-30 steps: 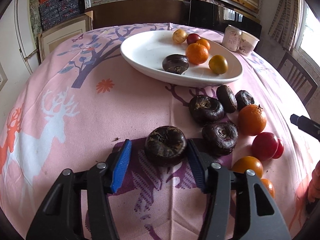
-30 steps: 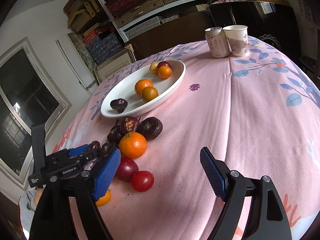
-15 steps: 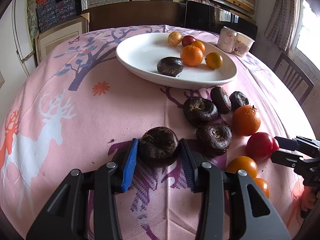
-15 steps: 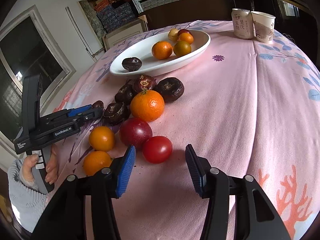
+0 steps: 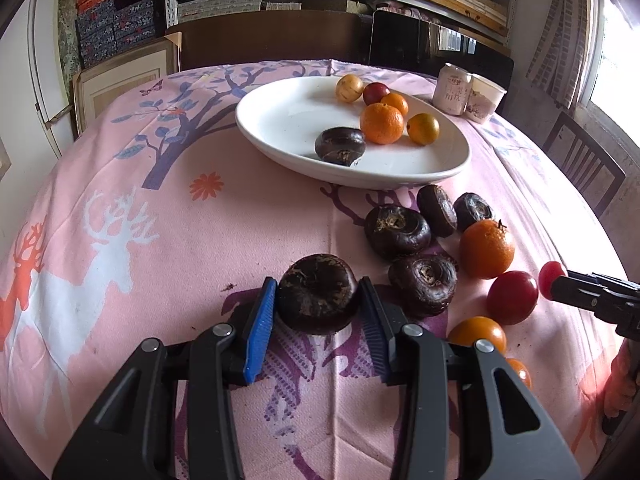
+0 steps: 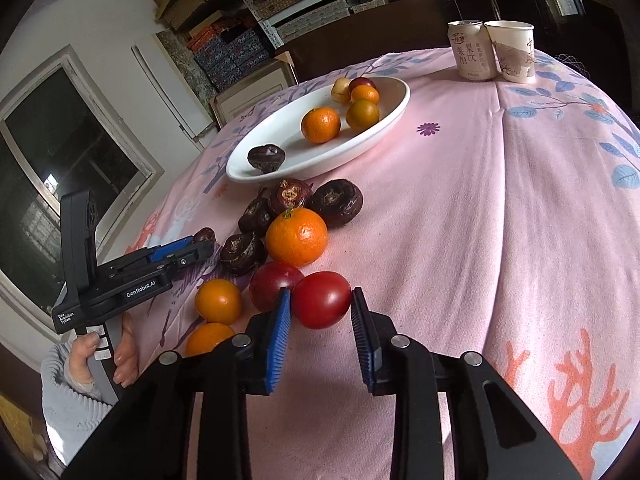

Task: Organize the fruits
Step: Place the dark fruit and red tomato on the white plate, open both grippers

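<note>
On the tabletop (image 5: 248, 216), a water chestnut (image 5: 318, 294) is clamped by the left hand-held gripper (image 5: 318, 312); a red tomato (image 6: 322, 300) is clamped by the right hand-held gripper (image 6: 322, 320).

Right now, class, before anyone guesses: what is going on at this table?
A person is sorting fruit with a handheld gripper in each hand. The left gripper is shut on a dark water chestnut sitting on the pink tablecloth. The right gripper has its pads around a red tomato and looks closed on it. The white plate already holds one water chestnut, oranges and small fruits, while several more chestnuts, oranges and tomatoes lie loose on the cloth beside it.
</note>
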Demonstrator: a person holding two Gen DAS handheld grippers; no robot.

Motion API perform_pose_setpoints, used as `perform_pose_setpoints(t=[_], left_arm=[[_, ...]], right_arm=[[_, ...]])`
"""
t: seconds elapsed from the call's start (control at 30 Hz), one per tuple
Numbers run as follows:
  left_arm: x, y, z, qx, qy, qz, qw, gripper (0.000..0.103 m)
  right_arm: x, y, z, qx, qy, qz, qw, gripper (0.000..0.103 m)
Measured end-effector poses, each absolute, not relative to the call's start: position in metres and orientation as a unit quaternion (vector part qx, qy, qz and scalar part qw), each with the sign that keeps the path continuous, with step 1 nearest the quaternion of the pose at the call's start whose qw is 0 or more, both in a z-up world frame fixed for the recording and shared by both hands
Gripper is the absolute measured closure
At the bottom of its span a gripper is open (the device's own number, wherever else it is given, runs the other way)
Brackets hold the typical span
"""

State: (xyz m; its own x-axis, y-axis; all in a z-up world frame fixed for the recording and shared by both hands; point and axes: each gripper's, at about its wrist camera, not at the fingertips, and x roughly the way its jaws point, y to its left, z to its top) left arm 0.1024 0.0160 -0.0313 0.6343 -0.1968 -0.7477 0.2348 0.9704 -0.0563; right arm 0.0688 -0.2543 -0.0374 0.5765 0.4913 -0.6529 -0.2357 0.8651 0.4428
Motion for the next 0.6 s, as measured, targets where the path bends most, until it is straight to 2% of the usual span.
perform_pose_setpoints(t=[0.2, 0.43, 0.57, 0.6], left_arm=[[0.11, 0.016, -0.004, 0.014, 0.385, -0.127, 0.914, 0.062], [0.172, 0.001, 0.022, 0.017, 0.381, -0.128, 0.916, 0.062], [0.213, -0.001, 0.022, -0.008, 0.391, -0.116, 0.913, 0.062], [0.221, 0.001, 0.02, -0.015, 0.396, -0.112, 0.911, 0.062]], right_arm=[[0.078, -0.27, -0.02, 0.19, 0.387, 0.213, 0.877, 0.072], [0.143, -0.253, 0.018, 0.162, 0.379, 0.208, 0.887, 0.072], [0.185, -0.235, 0.018, 0.167, 0.386, 0.209, 0.883, 0.072], [0.195, -0.231, 0.015, 0.168, 0.387, 0.208, 0.882, 0.07]])
